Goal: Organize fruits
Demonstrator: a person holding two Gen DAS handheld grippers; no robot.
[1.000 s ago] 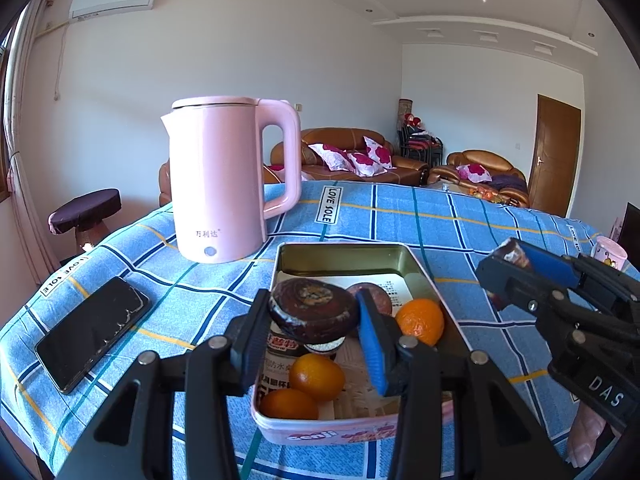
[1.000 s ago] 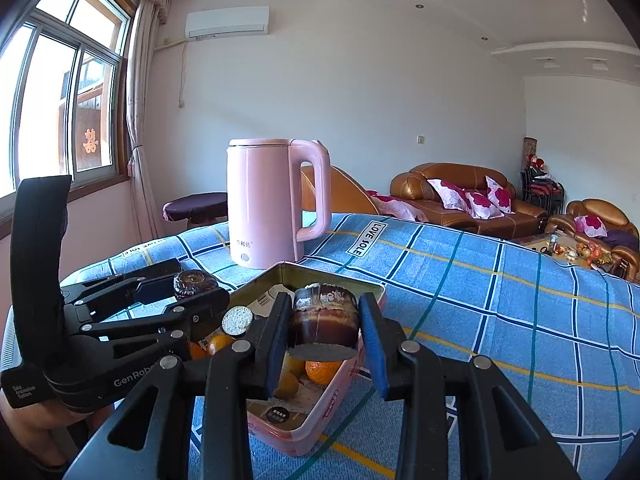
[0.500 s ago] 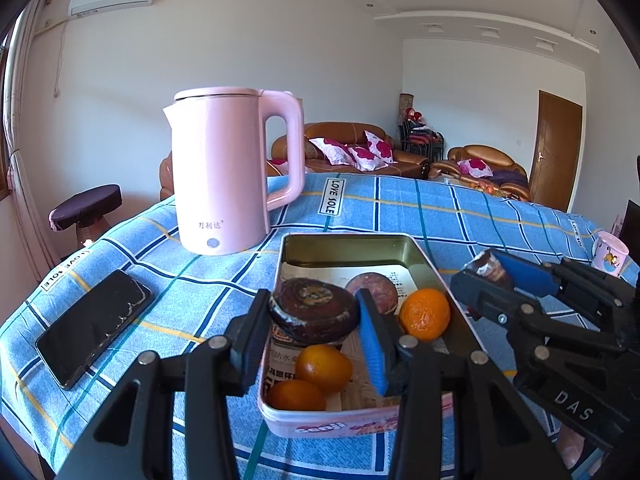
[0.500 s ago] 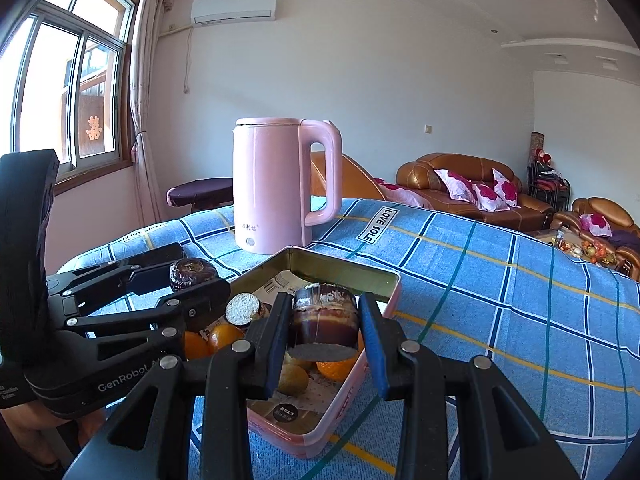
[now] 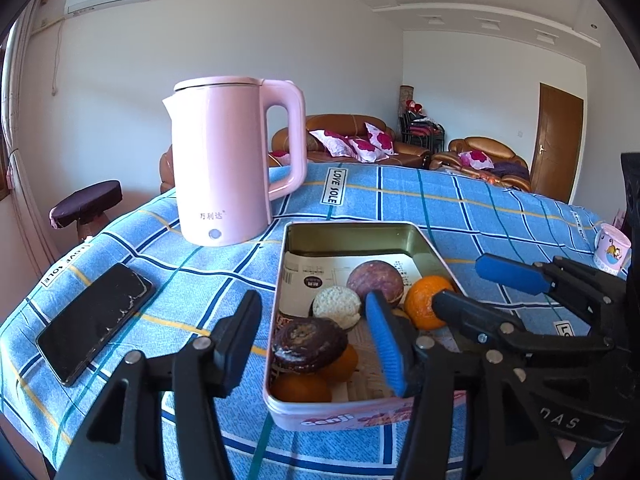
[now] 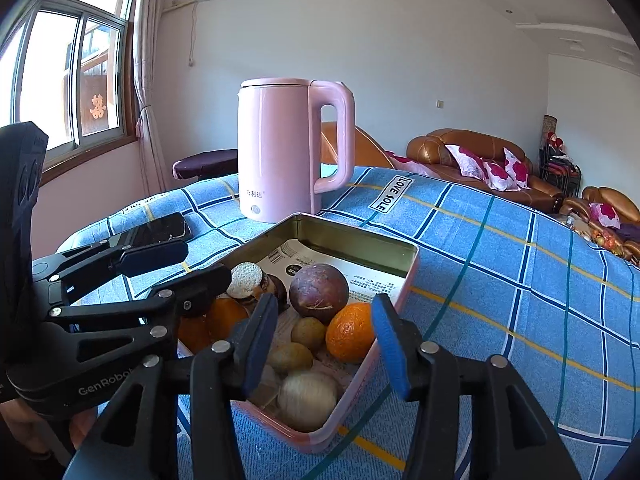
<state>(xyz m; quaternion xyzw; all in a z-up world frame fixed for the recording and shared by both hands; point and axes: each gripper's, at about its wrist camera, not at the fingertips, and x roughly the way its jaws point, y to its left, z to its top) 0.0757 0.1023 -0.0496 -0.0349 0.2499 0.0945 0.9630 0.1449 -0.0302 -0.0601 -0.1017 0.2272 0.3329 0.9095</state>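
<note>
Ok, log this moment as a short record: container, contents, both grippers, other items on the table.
container: pink tin on the blue checked tablecloth
contents: oranges, purple round fruit, small brown fruits, dark halved fruit
left gripper: jaws just opened, dark fruit between them but loose
right gripper: jaws just opened, nothing gripped
other items: pink kettle, phone, mug

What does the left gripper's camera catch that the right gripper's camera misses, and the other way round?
Only the left wrist view shows the small white cartoon mug and the brown wooden door. Only the right wrist view shows the sunlit window and two small brownish-green fruits. Both show the pink electric kettle, the black phone, the pink rectangular tin of fruit on the blue checked cloth, and both grippers, jaws just opened, nothing between them.
</note>
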